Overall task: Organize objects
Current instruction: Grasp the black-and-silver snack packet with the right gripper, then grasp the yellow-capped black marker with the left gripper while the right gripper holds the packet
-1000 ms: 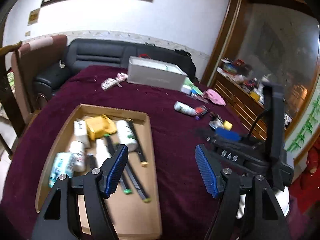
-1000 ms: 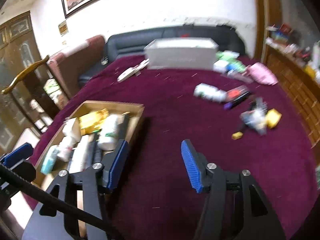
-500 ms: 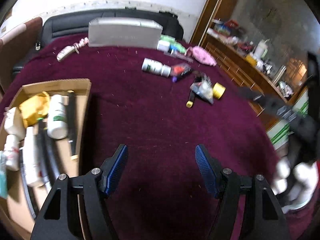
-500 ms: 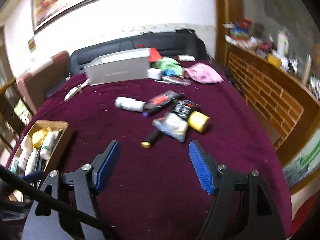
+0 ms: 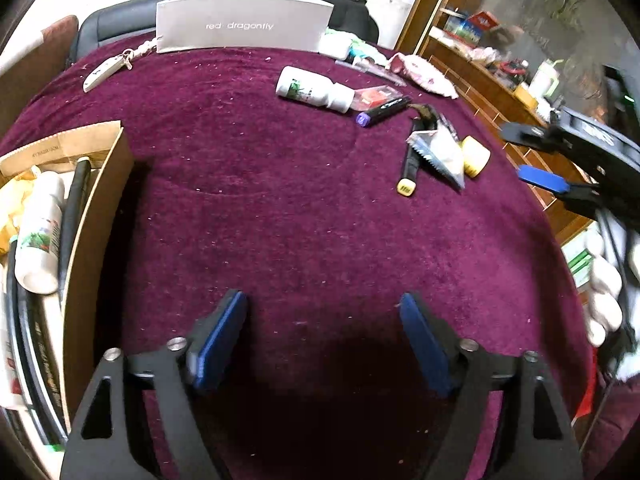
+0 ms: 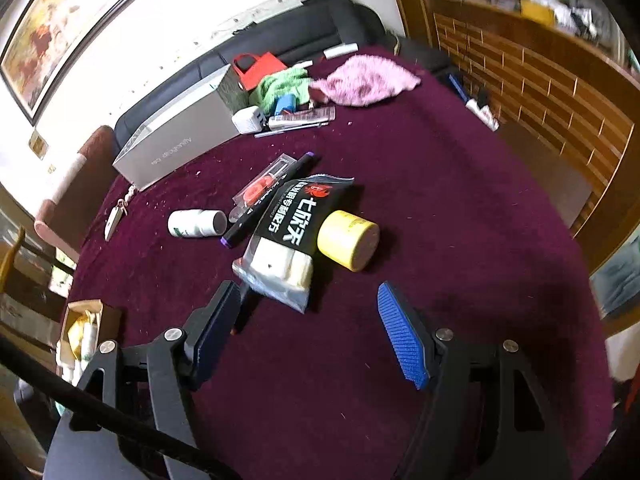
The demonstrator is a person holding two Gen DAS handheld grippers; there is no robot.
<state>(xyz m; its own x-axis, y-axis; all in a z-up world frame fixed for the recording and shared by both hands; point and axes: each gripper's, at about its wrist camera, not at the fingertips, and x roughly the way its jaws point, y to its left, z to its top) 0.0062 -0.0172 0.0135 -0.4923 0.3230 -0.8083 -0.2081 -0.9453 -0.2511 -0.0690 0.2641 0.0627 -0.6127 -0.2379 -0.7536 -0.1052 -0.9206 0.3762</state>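
The right gripper [image 6: 308, 320] hangs wide and empty near the black sachet [image 6: 296, 224] (likely next for the box [image 5: 96, 216]); the left gripper [image 5: 322, 334], empty, is opening.

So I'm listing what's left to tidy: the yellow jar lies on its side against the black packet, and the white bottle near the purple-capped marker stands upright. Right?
Not quite. The white bottle is not upright; it lies on its side on the cloth, as the right wrist view shows. The rest holds: the yellow jar lies on its side against the black packet, and the bottle is near the purple-capped marker.
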